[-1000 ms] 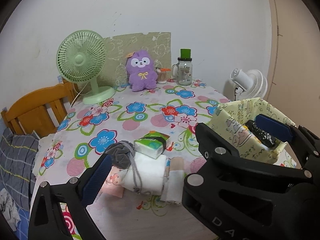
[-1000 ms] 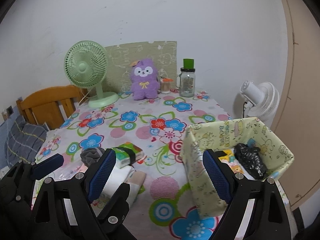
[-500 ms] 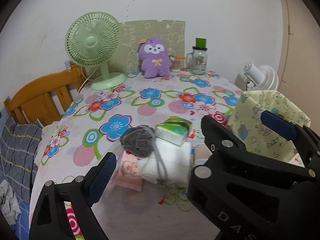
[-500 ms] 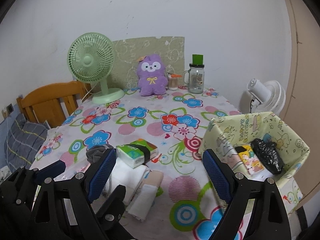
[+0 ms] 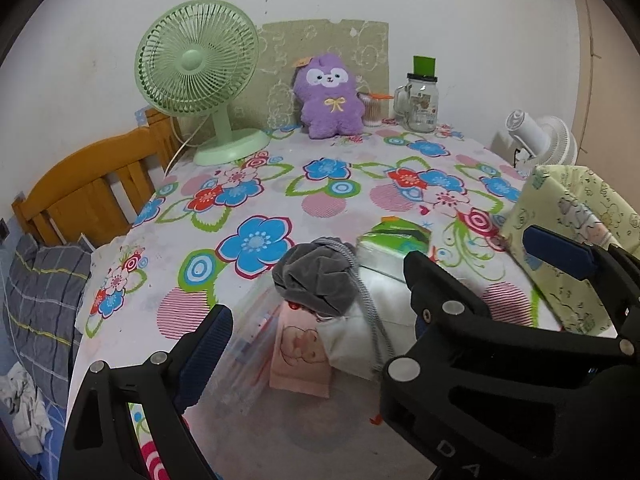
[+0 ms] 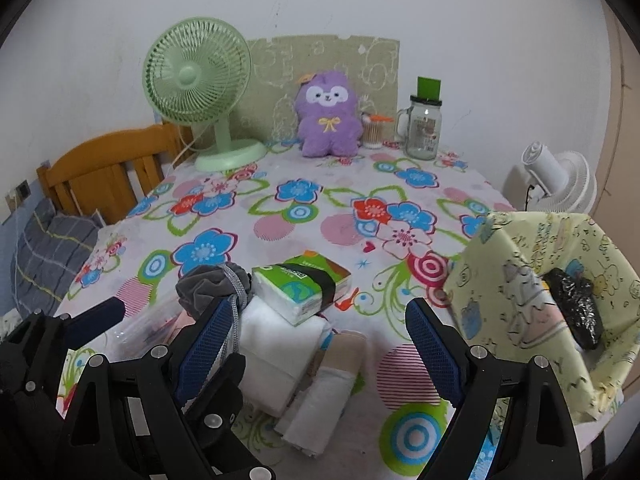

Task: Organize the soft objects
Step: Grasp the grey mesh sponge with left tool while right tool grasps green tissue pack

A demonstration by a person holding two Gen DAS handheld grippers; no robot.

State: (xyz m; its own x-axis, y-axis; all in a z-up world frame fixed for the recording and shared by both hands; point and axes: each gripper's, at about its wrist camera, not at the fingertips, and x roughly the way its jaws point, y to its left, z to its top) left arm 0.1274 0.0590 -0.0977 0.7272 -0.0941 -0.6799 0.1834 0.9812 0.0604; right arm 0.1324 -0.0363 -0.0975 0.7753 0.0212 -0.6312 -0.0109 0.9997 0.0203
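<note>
Pointing down and forward over the near edge of the table (image 5: 320, 432), the left gripper (image 5: 316, 328) is seen with its jaws spread wide and nothing pressed between them; its jaws have just been closing a little, with the pile of soft things lying ahead of them but untouched by the pads. Straight ahead of this gripper, between the lines of its two fingers, a grey pouch (image 5: 316, 276) with a grey cord is found on top of a white folded cloth (image 5: 356, 332), and a pink packet (image 5: 300, 356) is leaned against the front of that cloth. Just beyond the pouch a green tissue pack (image 5: 396, 244) is seen, its long axis running across the view from lower left to upper right.

The right gripper (image 6: 316, 340) is likewise held wide apart and empty. Ahead of it lie the white cloth (image 6: 276, 344), the tissue pack (image 6: 300, 286) resting on that cloth's far edge, and a beige-and-white roll (image 6: 332, 384) whose long axis points roughly away from the gripper. The yellow fabric bin (image 6: 500, 280) is placed to the right of the pile, apart from it, and a black bag (image 6: 576, 304) is already held inside.

The pouch is judged nearer to the left gripper, the roll and the bin nearer to the right. The coming move is thought to turn on this split.
</note>
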